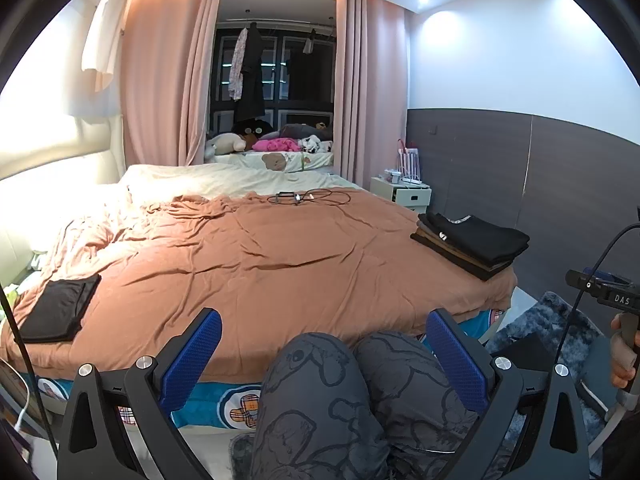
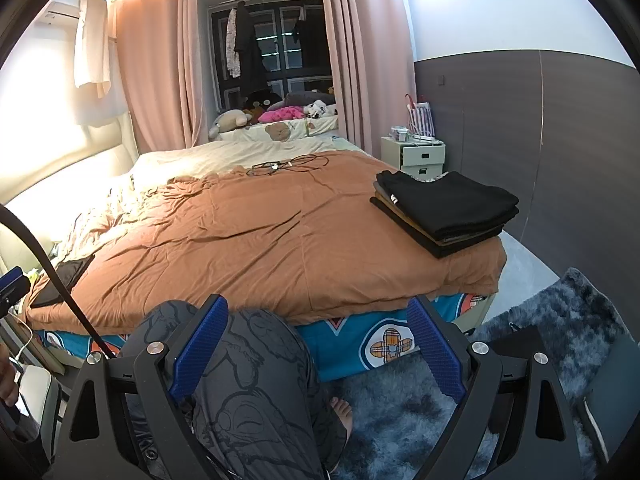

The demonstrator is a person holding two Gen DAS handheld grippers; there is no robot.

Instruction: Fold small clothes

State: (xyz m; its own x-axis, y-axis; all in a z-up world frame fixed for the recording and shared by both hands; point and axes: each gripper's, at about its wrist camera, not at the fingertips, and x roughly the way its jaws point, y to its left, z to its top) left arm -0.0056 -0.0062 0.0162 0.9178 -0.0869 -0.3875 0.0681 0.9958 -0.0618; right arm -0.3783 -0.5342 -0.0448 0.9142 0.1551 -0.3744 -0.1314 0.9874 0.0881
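Observation:
A stack of folded dark clothes (image 1: 472, 244) lies on the right corner of the brown bed cover (image 1: 260, 260); it also shows in the right wrist view (image 2: 444, 208). One folded black garment (image 1: 60, 308) lies flat at the bed's left edge, seen edge-on in the right wrist view (image 2: 64, 280). My left gripper (image 1: 324, 356) is open and empty, held low in front of the bed over the person's knees (image 1: 352, 392). My right gripper (image 2: 316, 340) is open and empty, also below the bed edge.
Cables and a small device (image 1: 308, 198) lie on the far middle of the bed. A white nightstand (image 2: 416, 156) stands at the right wall. A shaggy blue-grey rug (image 2: 420, 412) covers the floor. Plush toys (image 1: 272, 142) lie behind the curtains.

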